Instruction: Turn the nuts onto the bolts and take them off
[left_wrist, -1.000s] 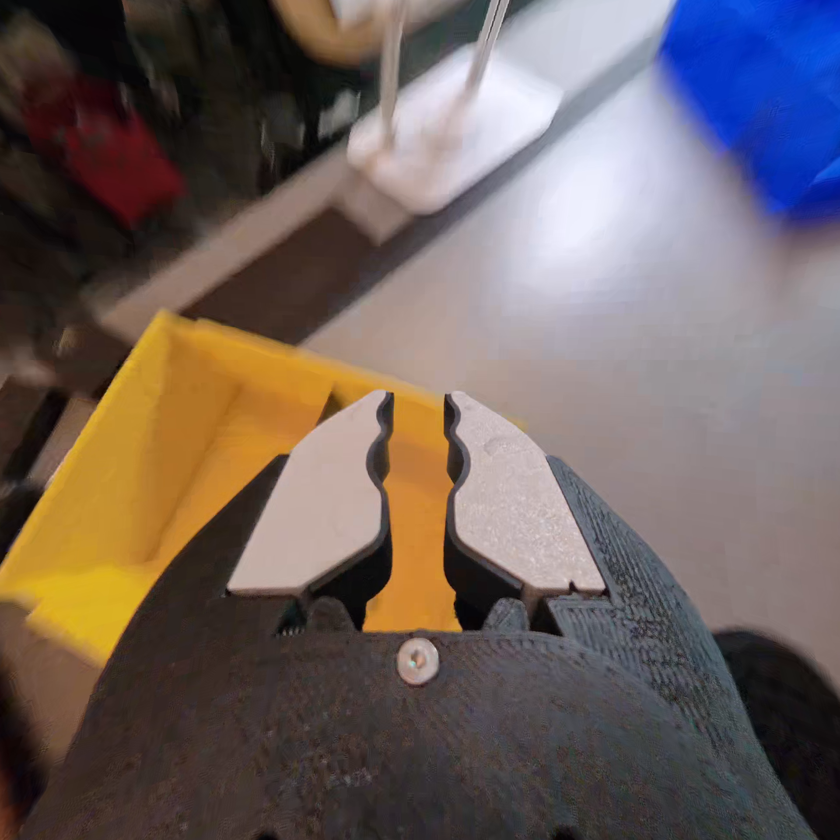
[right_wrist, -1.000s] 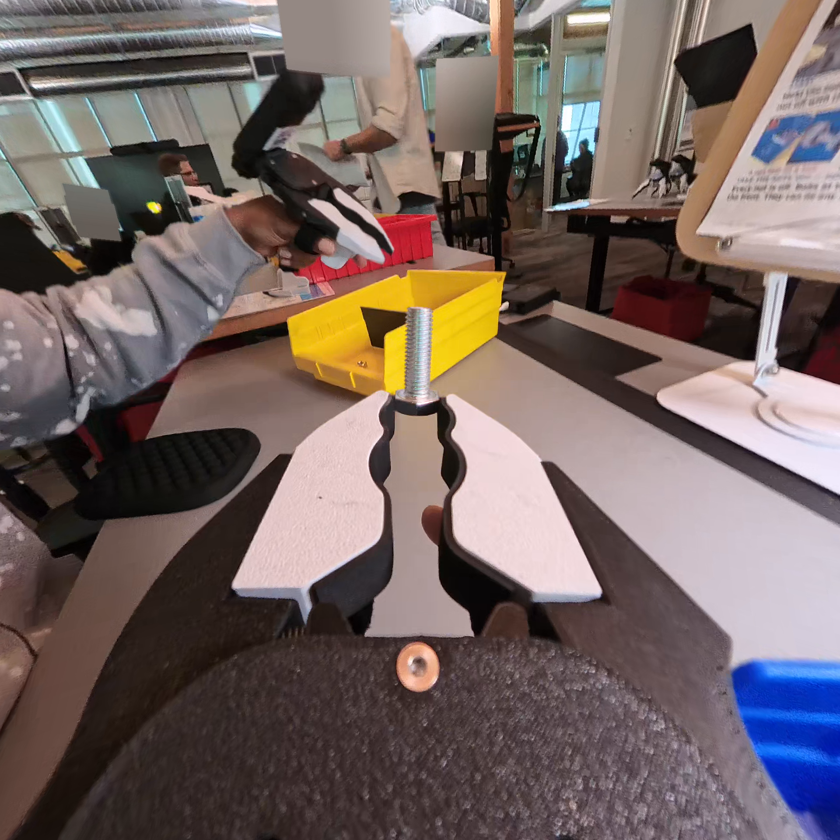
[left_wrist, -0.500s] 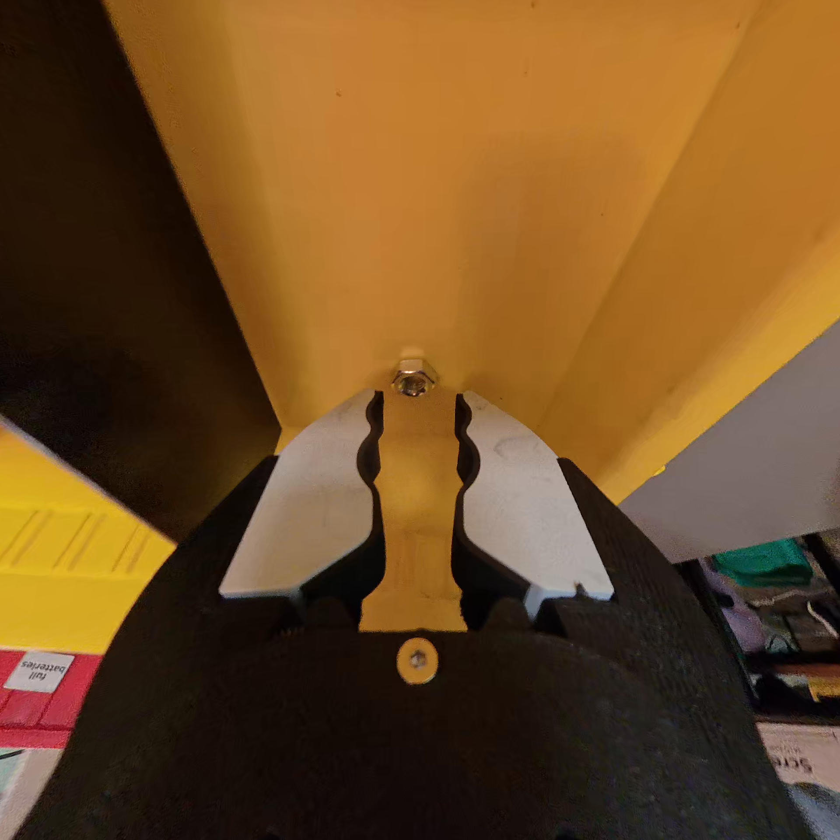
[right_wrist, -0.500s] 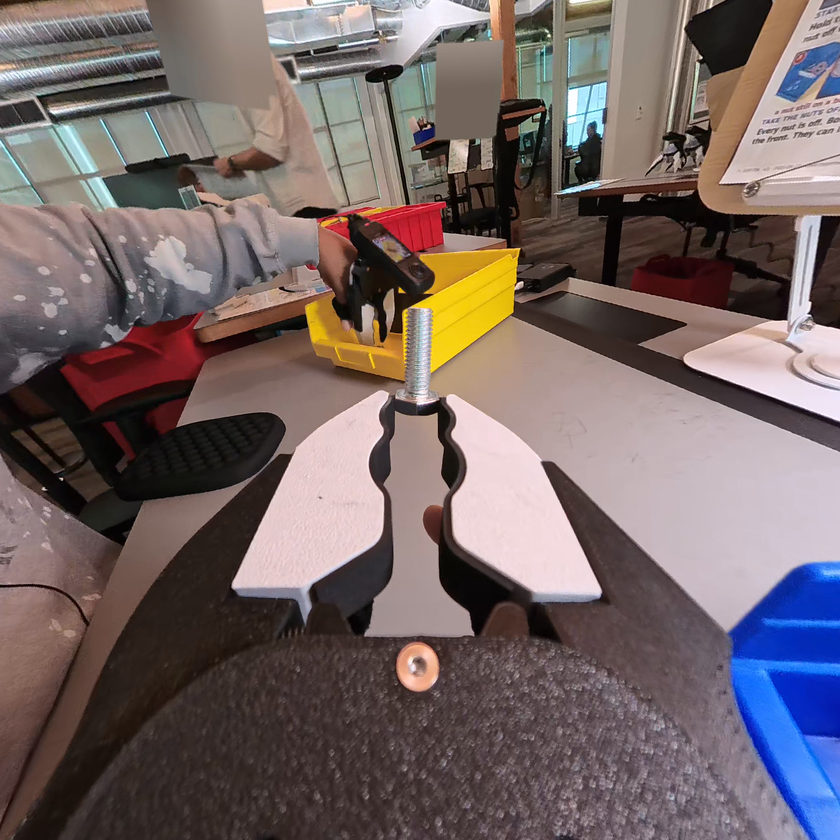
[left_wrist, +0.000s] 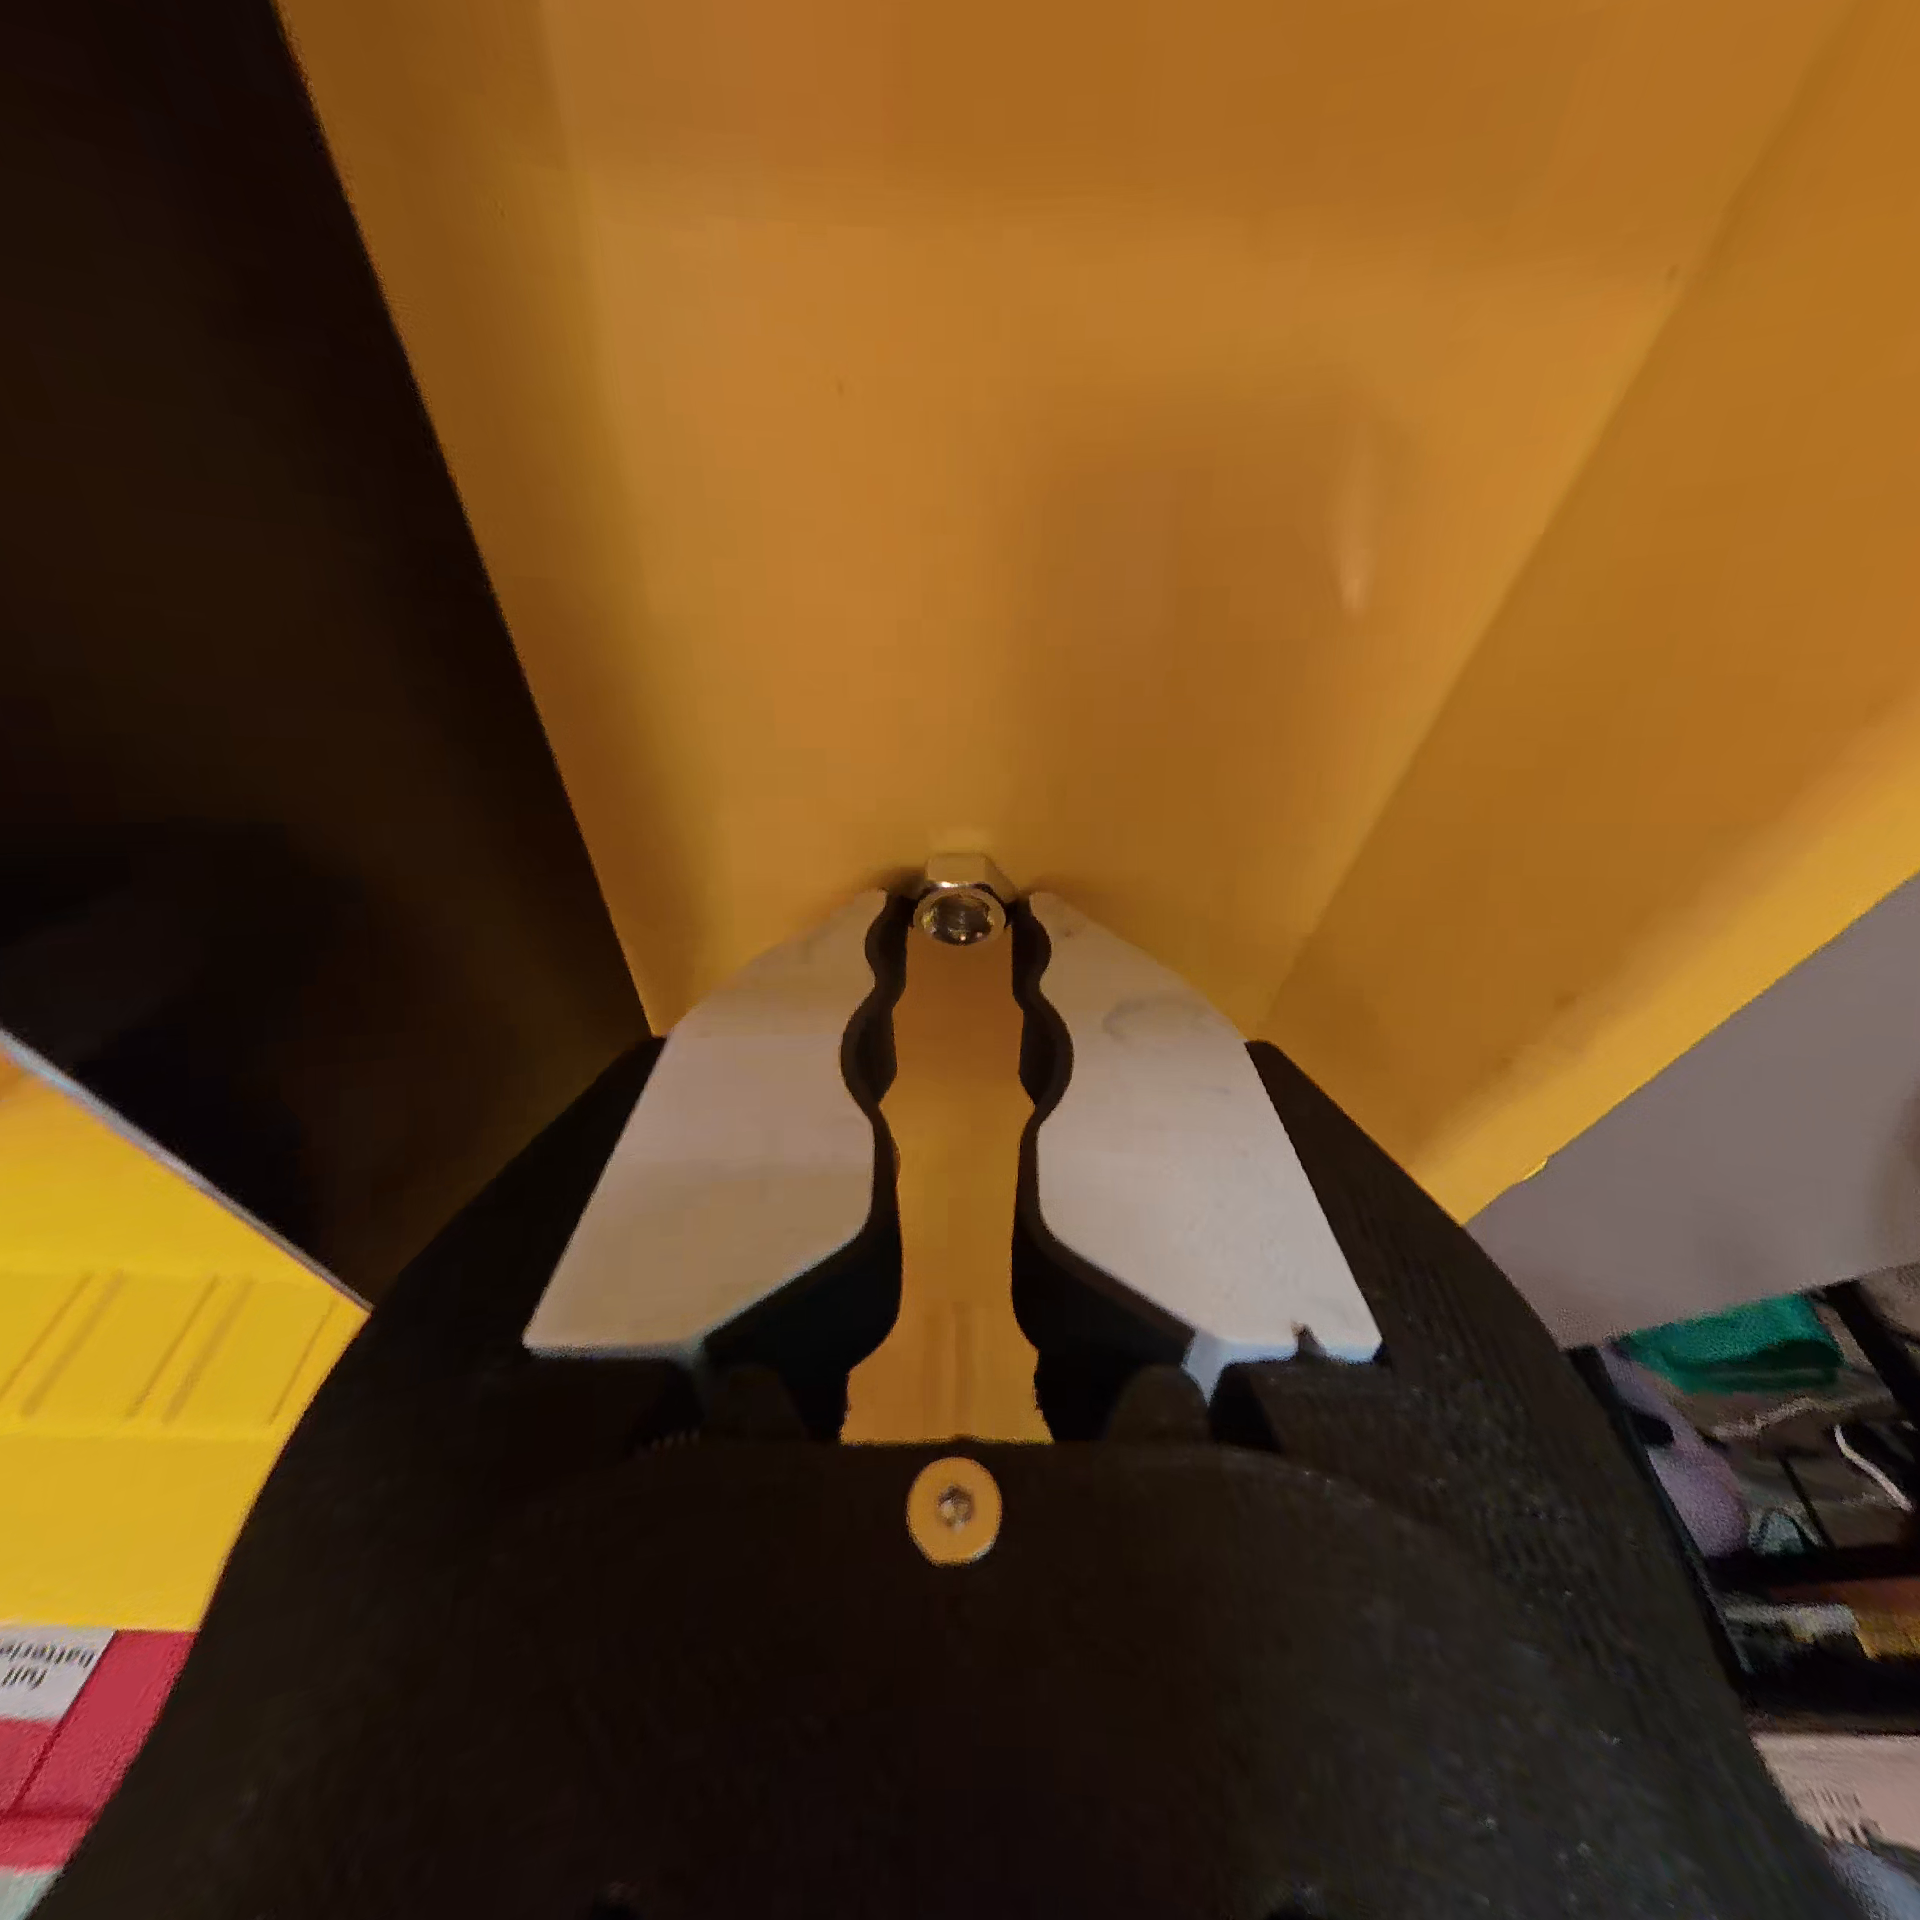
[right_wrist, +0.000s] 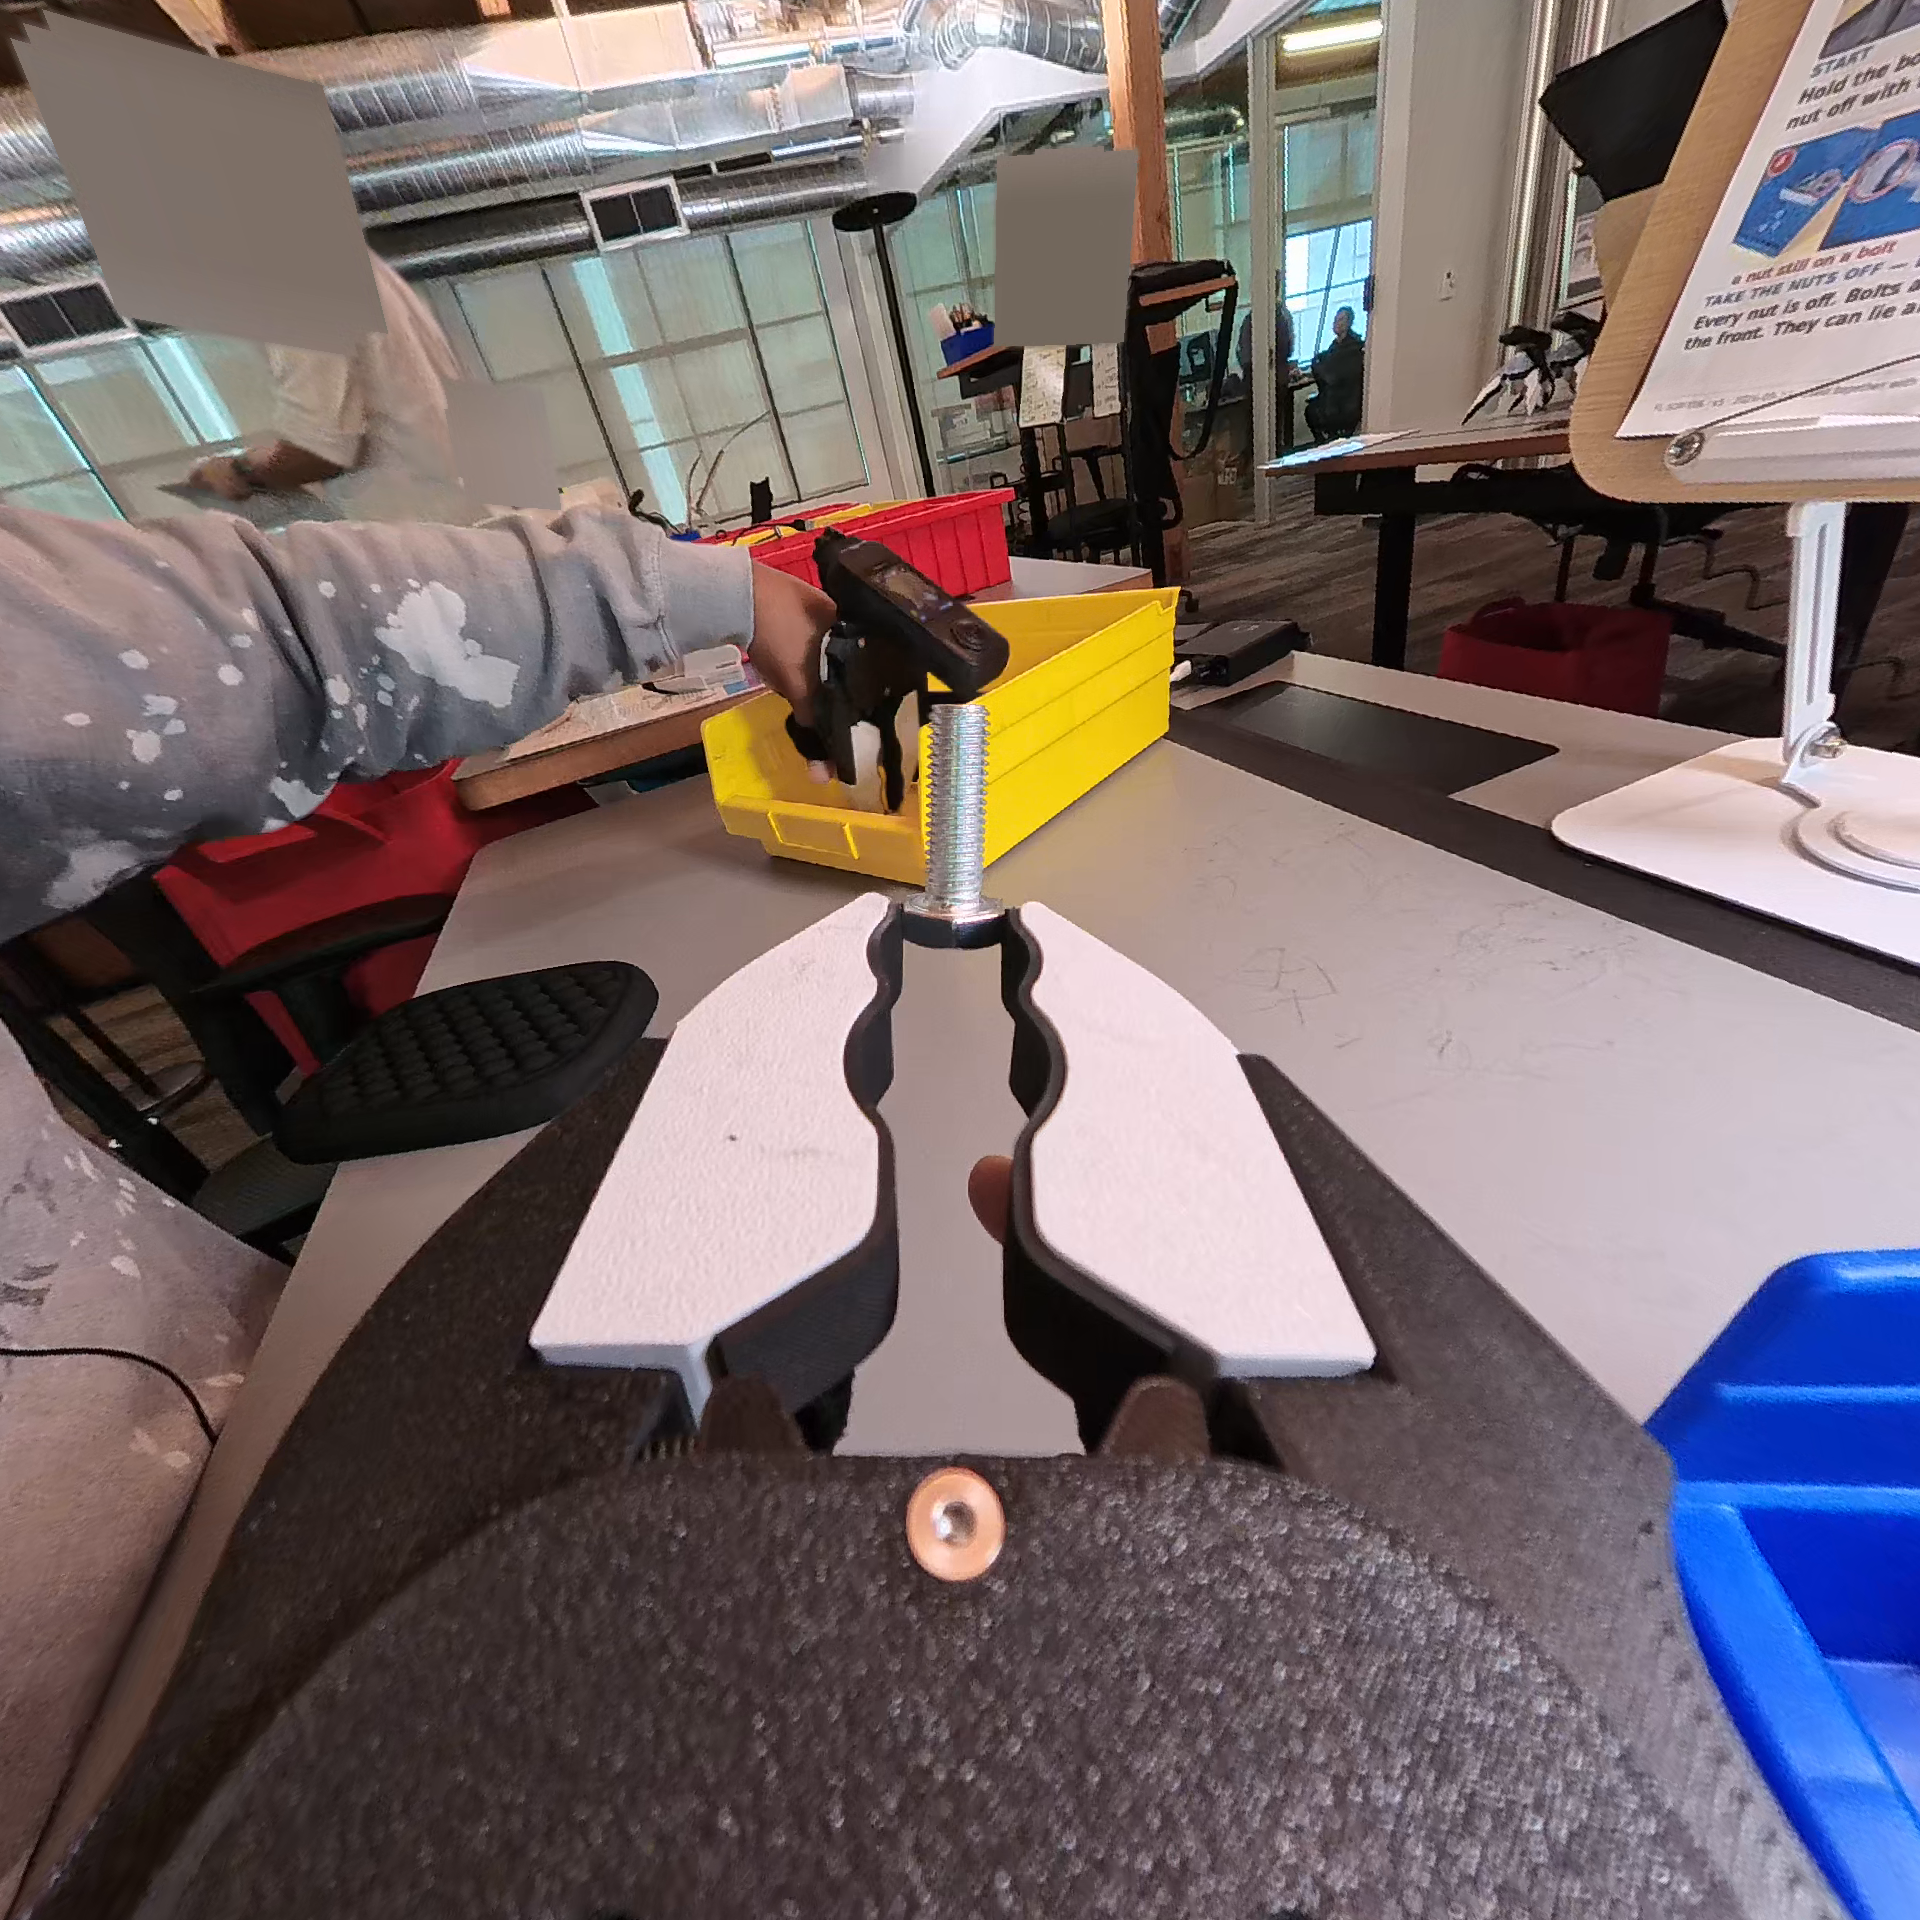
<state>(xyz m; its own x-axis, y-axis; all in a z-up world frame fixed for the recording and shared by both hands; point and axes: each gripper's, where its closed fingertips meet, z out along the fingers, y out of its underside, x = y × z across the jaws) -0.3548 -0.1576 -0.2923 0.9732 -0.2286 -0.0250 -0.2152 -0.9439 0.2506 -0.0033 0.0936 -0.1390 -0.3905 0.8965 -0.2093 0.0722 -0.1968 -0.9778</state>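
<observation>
L gripper (left_wrist: 961, 914) is down inside the yellow bin (left_wrist: 1039, 468), tips pinching a nut (left_wrist: 960, 916) – nut sits right at the tips, on the bin floor. R gripper (right_wrist: 953, 925) is over the grey table (right_wrist: 1351, 997), clamped on a bolt (right_wrist: 956, 810) by its head – shank upright.
</observation>
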